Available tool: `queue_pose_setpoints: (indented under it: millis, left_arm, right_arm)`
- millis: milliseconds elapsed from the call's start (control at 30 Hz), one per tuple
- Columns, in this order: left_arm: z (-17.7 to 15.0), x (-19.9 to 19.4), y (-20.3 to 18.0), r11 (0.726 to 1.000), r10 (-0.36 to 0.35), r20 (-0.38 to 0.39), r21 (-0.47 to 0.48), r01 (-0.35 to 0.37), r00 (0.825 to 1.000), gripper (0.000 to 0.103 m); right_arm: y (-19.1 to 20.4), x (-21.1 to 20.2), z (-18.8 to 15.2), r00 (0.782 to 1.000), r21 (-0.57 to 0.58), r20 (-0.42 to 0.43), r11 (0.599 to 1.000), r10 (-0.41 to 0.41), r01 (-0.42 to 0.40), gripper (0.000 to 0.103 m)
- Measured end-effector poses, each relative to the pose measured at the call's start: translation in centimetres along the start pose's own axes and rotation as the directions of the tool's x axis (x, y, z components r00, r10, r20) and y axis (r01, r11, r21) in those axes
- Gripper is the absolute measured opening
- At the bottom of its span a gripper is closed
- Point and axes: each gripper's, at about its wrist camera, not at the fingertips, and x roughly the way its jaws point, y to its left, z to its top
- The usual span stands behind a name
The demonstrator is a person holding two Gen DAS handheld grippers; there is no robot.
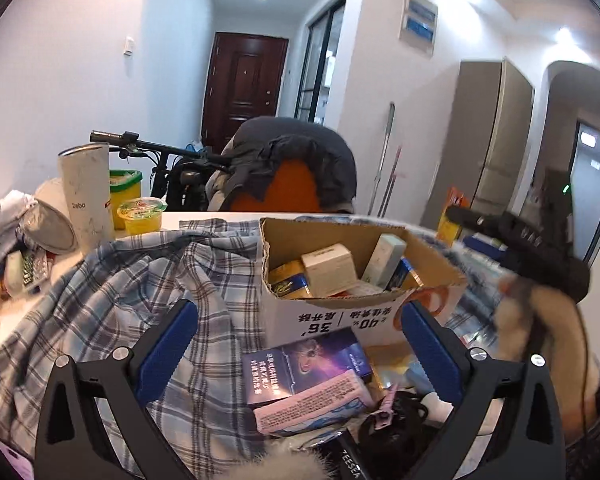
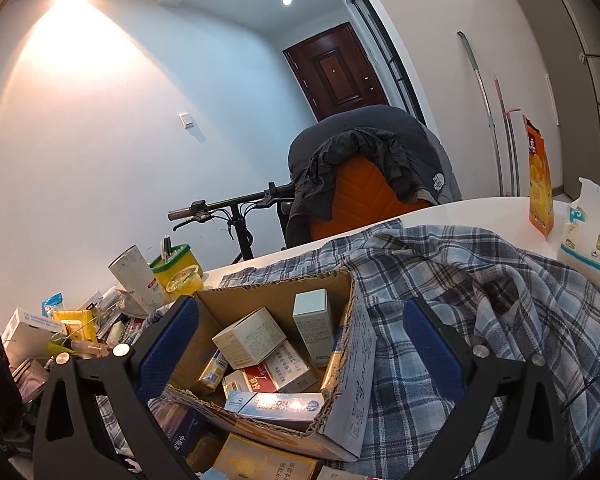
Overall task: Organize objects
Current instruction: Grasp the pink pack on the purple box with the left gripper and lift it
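An open cardboard box holding several small cartons sits on a blue plaid shirt on the white table. My left gripper is open just before the box's near wall, with a purple carton and a pink-and-blue pack lying between its blue pads. My right gripper is open above the box's inside, over a white carton, a tall pale carton and a blue toothpaste box. The other gripper shows blurred at the right in the left wrist view.
A white tumbler, a yellow-green tub, a jelly cup and loose clutter crowd the left. A tissue pack and orange snack bag stand right. A jacket-draped orange chair and a bicycle are behind.
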Motion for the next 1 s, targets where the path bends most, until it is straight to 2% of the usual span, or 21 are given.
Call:
queue_pose_setpoints:
  millis: [167, 333, 533, 633, 767, 900, 1000]
  left_arm:
    - [-0.1, -0.4, 0.4, 1.0, -0.016, -0.01, -0.017, 0.015, 1.0, 0.103]
    - [-0.7, 1.7, 0.0, 0.999, -0.035, -0.107, -0.025, 0.032, 0.994, 0.103]
    - [-1.8, 4.5, -0.2, 0.999, -0.043, -0.235, -0.028, 0.038, 0.971, 0.103]
    - [-2.0, 4.9, 1.1, 0.993, -0.079, -0.263, -0.104, 0.053, 0.962, 0.103]
    - [-2.8, 5.8, 2.8, 0.973, -0.157, -0.323, -0.212, 0.09, 0.934, 0.103]
    - [-3.3, 6.5, 2.6, 0.973, -0.157, -0.372, -0.218, 0.079, 0.915, 0.103]
    - [-3.5, 6.6, 2.0, 0.978, -0.146, -0.384, -0.194, 0.075, 0.912, 0.103]
  right_arm:
    - [-0.2, 0.0, 0.1, 1.0, 0.011, -0.002, 1.0, 0.007, -0.007, 0.102]
    - [0.1, 0.2, 0.0, 1.0, 0.0, -0.011, 1.0, 0.004, -0.004, 0.102]
    - [0.1, 0.2, -0.1, 1.0, 0.002, -0.014, 1.0, 0.006, -0.006, 0.102]
    - [0.1, 0.3, -0.1, 1.0, 0.004, -0.019, 1.0, 0.01, -0.01, 0.102]
    - [0.3, 0.4, -0.2, 1.0, 0.0, -0.022, 1.0, 0.013, -0.013, 0.102]
    - [0.3, 0.4, -0.2, 1.0, 0.0, -0.024, 1.0, 0.013, -0.013, 0.102]
    - [0.2, 0.4, -0.1, 1.0, 0.004, -0.023, 1.0, 0.012, -0.012, 0.102]
